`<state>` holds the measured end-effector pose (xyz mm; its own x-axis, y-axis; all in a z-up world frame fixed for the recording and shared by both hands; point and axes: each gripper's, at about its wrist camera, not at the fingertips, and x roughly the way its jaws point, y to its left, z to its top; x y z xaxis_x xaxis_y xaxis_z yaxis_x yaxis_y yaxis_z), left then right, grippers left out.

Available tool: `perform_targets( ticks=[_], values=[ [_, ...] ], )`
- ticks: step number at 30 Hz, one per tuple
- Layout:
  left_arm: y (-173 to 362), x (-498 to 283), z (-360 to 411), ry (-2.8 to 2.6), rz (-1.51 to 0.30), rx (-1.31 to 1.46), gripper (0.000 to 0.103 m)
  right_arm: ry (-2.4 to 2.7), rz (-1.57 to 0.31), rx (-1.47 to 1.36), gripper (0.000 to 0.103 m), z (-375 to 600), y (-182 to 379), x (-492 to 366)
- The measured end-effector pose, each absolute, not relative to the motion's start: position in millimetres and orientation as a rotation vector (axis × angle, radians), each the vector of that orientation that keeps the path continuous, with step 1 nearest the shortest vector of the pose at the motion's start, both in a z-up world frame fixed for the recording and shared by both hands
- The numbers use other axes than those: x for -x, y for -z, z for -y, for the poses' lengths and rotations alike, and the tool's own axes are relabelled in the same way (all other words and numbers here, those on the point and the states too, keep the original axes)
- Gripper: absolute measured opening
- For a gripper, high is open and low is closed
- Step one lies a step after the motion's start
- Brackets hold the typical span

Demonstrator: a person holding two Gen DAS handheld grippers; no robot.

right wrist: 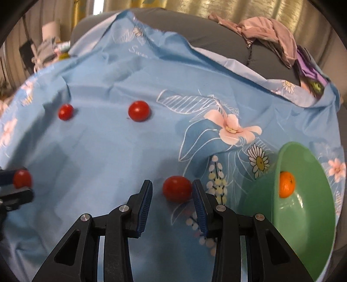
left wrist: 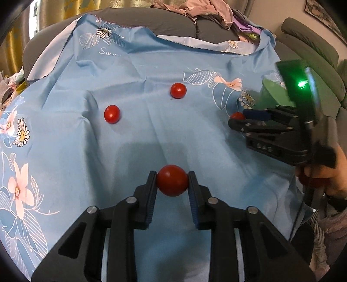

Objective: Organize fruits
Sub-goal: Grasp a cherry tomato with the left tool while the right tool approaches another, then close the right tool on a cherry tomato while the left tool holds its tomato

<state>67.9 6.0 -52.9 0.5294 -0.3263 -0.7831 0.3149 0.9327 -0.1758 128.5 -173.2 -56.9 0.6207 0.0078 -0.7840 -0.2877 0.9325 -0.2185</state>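
My left gripper [left wrist: 172, 181] is shut on a red tomato [left wrist: 172, 180] just above the blue floral cloth [left wrist: 138, 143]; it also shows at the left edge of the right wrist view [right wrist: 21, 179]. My right gripper [right wrist: 172, 191] is open around another red tomato [right wrist: 177, 188] that lies on the cloth against its right finger. Two more tomatoes lie farther out [left wrist: 112, 114], [left wrist: 178, 90]. A green bowl [right wrist: 308, 238] at the right holds an orange [right wrist: 286, 184].
The cloth covers a grey sofa seat with its backrest [left wrist: 151, 19] behind. Pink and purple clothes [right wrist: 271, 32] are piled on the backrest. The person's hand [left wrist: 325, 173] holds the right gripper at the right edge.
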Motion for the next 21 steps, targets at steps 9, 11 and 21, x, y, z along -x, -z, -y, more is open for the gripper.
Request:
perform_targets(
  ticks=[9,11,21],
  values=[
    [52,-66,-9,0.385,-0.935,0.026,0.027,-0.173,-0.923,0.365,0.027,176,66,-138],
    [52,-66,-9,0.380,-0.936,0.025,0.027,-0.204,-0.927,0.322,0.019,179,66,-140],
    [51,-64,-10,0.368,-0.937,0.029,0.028,-0.252,-0.965,0.225,0.015,184,66,-142]
  ],
)
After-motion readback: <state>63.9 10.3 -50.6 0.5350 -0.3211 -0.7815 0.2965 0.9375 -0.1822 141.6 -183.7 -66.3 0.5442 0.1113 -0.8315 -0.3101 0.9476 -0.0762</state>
